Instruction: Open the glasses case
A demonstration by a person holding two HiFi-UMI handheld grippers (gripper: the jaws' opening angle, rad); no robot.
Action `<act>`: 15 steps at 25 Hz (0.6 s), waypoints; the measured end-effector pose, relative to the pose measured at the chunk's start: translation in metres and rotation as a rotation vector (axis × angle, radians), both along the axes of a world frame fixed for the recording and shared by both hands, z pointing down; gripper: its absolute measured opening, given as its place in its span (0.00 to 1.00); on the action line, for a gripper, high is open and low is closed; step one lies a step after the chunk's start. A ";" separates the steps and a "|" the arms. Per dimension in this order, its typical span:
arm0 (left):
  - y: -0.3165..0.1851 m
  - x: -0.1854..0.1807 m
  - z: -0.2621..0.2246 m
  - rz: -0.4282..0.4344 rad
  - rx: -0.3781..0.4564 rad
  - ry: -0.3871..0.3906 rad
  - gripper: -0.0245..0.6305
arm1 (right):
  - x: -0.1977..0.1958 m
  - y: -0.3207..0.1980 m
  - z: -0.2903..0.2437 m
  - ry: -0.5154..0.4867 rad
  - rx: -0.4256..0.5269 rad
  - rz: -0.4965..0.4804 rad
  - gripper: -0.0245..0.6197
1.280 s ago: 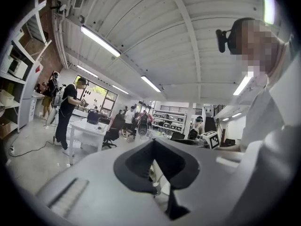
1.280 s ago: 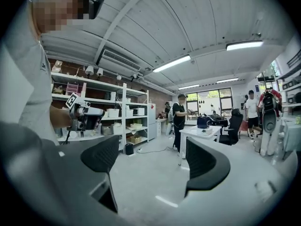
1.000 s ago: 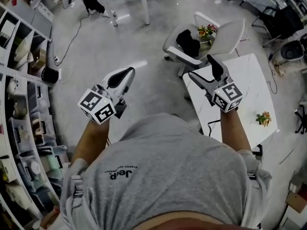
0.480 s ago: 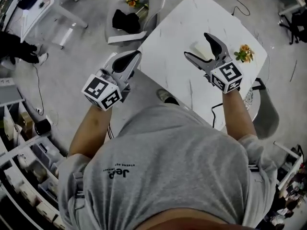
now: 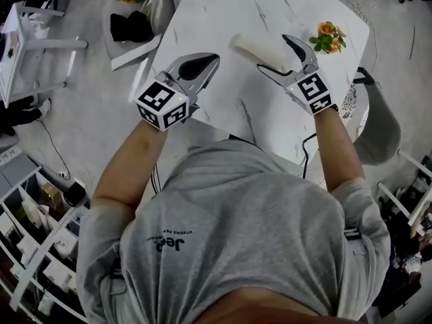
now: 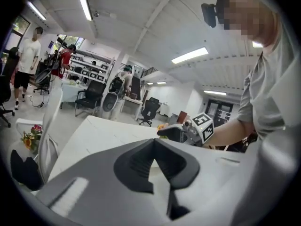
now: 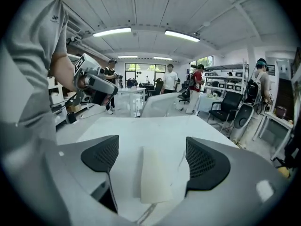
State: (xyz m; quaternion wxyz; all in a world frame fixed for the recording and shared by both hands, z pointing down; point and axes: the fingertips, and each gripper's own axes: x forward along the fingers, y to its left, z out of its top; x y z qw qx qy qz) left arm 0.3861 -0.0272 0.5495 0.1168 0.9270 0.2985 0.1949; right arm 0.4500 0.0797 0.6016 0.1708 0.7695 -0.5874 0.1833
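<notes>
fingers (image 7: 207,163) of right gripper (image 7: 154,160) flank the glasses case (image 7: 155,180), seemingly apart.

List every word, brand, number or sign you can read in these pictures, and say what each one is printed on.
"JeP": on the person's grey shirt, upside down in the head view.
The smaller line of print next to it is too small to read.
Left gripper and right gripper: the cubes carry only square markers, no words.
Glasses case: no print shows.
</notes>
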 end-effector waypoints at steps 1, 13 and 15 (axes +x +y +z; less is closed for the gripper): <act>0.006 0.007 0.010 0.017 0.003 -0.014 0.11 | 0.003 0.003 0.013 -0.001 -0.021 -0.006 0.69; 0.035 0.033 0.076 0.108 0.003 -0.109 0.11 | 0.004 0.024 0.128 0.002 -0.278 -0.130 0.68; 0.033 0.034 0.079 0.103 -0.001 -0.116 0.11 | 0.003 0.026 0.133 0.001 -0.292 -0.138 0.66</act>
